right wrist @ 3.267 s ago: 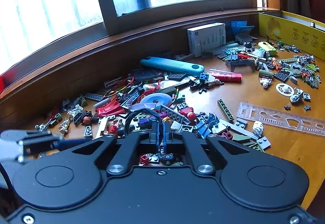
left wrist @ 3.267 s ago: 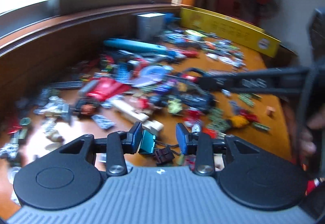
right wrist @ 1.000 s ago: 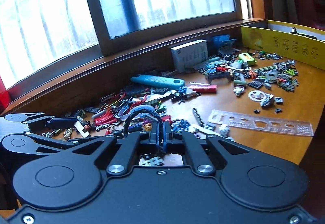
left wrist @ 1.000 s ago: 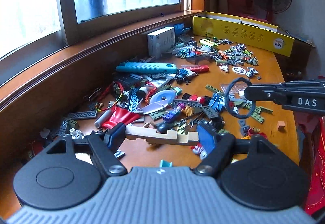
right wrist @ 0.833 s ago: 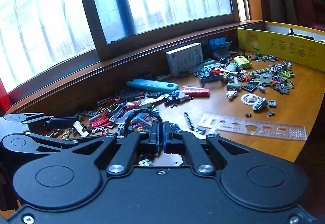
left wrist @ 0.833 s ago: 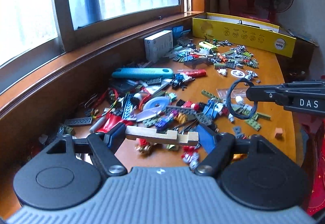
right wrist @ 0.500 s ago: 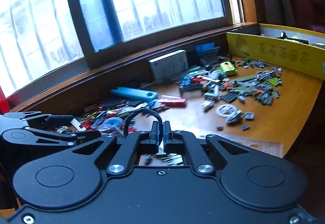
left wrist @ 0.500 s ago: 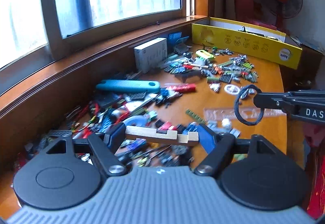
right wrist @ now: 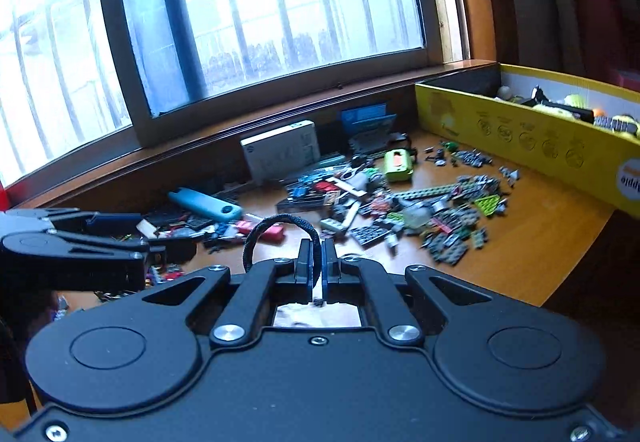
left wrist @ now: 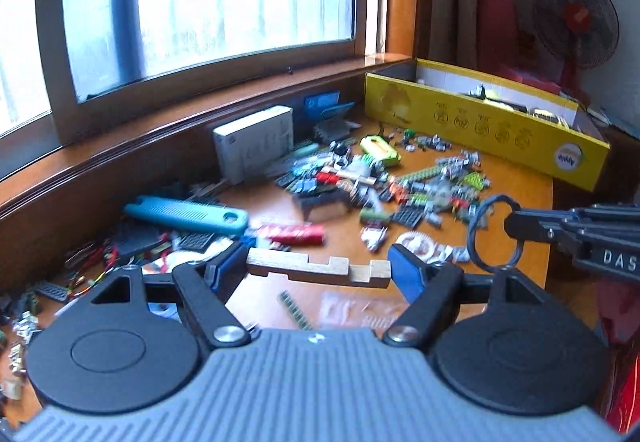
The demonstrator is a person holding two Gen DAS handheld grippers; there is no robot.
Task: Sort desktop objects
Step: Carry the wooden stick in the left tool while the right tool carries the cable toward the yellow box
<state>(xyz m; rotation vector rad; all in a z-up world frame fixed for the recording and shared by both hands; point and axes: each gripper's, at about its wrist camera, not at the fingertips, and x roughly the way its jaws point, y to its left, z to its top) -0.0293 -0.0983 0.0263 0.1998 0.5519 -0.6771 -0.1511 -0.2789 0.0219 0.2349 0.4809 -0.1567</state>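
Note:
My left gripper [left wrist: 318,268] is shut on a notched wooden block [left wrist: 318,269], gripped by its two ends and carried above the desk. My right gripper [right wrist: 318,262] is shut on a black hair-tie loop [right wrist: 276,226] that stands up from its pads; in the left wrist view the same loop [left wrist: 493,234] hangs at the right gripper's tip at the right edge. The left gripper also shows at the left of the right wrist view, block end [right wrist: 146,228] visible. A long yellow cardboard box [left wrist: 486,121] with items inside stands at the desk's far right.
Scattered building bricks [left wrist: 404,181], a teal utility knife [left wrist: 186,215], a red tube [left wrist: 292,234], a white box [left wrist: 254,143] and a green case [right wrist: 398,161] litter the wooden desk [right wrist: 536,242]. A clear ruler [left wrist: 360,312] lies below the block. A fan [left wrist: 574,25] stands beyond the window sill.
Both grippers have swung right across the desk towards the yellow box, each keeping its grip. The left pile has slid out of view and the brick cluster and box have come closer.

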